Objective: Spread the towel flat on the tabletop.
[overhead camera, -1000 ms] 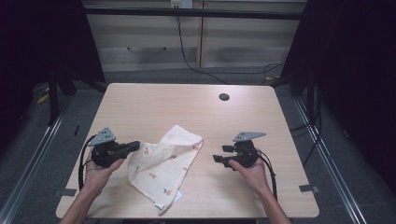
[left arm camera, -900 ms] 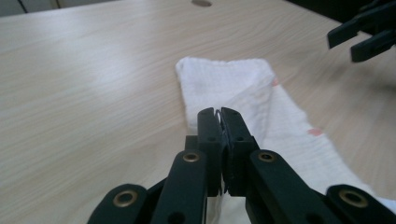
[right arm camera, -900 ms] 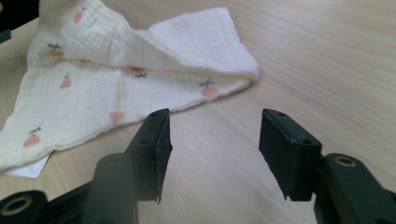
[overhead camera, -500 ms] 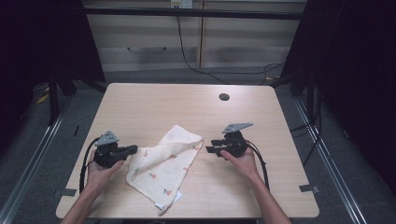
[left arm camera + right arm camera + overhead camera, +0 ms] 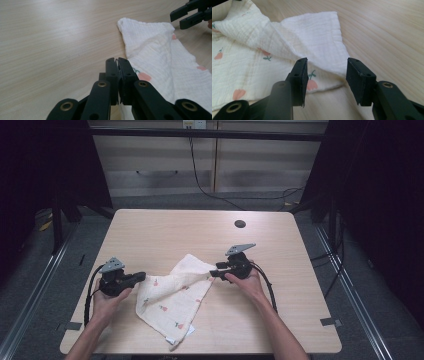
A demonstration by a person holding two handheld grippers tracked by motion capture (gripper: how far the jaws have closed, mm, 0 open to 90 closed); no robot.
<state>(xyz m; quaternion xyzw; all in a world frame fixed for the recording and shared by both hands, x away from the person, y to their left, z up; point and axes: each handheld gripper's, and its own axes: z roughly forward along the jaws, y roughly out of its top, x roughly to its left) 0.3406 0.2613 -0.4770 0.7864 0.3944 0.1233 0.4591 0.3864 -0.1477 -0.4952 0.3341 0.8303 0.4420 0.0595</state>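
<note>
Right gripper has slid leftward, fingers apart astride the cloth.

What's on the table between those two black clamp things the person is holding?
Between the left gripper and the right gripper lies a rumpled white cloth with small fruit prints, as the high view shows.

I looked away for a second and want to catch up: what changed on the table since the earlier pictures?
The right tongs slid leftward to the cloth's near corner, jaws opening and closing on the way, now apart astride that corner, not gripping. The left tongs stayed shut on the cloth's left edge; the cloth lies as before.
</note>
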